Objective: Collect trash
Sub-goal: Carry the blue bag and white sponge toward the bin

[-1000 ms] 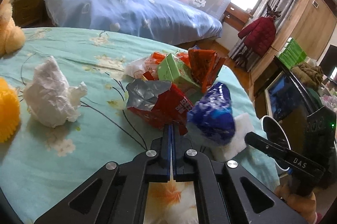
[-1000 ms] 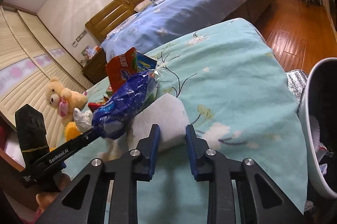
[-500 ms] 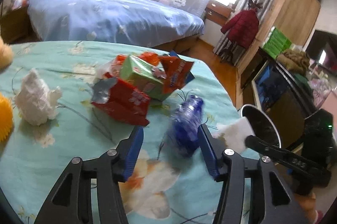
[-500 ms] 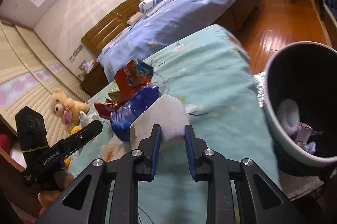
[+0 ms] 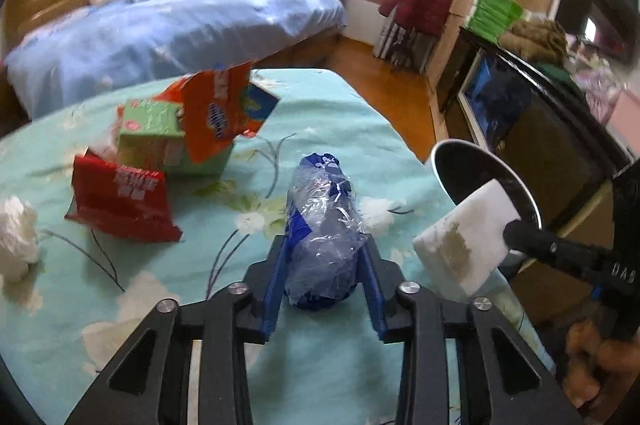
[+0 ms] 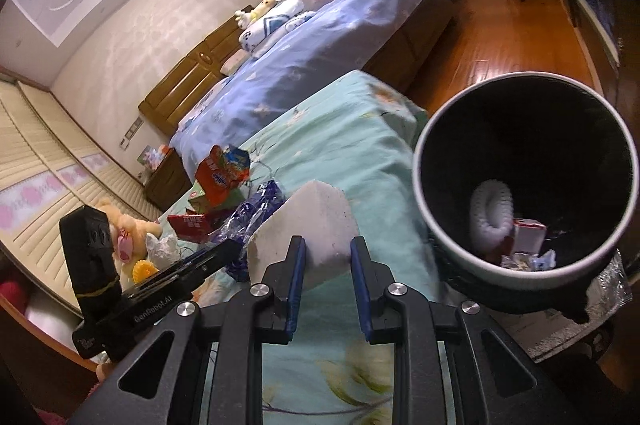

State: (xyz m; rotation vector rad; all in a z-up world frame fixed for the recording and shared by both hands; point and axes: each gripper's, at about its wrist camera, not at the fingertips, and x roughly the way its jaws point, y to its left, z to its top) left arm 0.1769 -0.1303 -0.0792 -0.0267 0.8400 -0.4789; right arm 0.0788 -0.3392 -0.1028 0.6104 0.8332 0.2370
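Observation:
My left gripper (image 5: 325, 249) is shut on a crumpled blue plastic wrapper (image 5: 322, 221), just above the teal floral table. My right gripper (image 6: 325, 249) is shut on a white foam block (image 6: 306, 225), held in the air beside the rim of the dark trash bin (image 6: 424, 185). The block (image 5: 466, 231) and bin (image 5: 448, 165) also show at the right of the left wrist view. More trash lies on the table: a red packet (image 5: 120, 203), a green carton (image 5: 154, 129), an orange snack bag (image 5: 218, 113) and a crumpled white tissue (image 5: 16, 241).
The bin holds a white roll (image 6: 490, 209) and a small red-and-white box (image 6: 528, 233). A blue bed (image 5: 168, 29) stands behind the table. Plush toys (image 6: 124, 229) sit at the table's far end. A dark cabinet (image 5: 540, 129) stands right of the bin.
My left gripper opened, moved right and closed on the blue wrapper. My right gripper lifted the white block off the table and carried it toward the bin.

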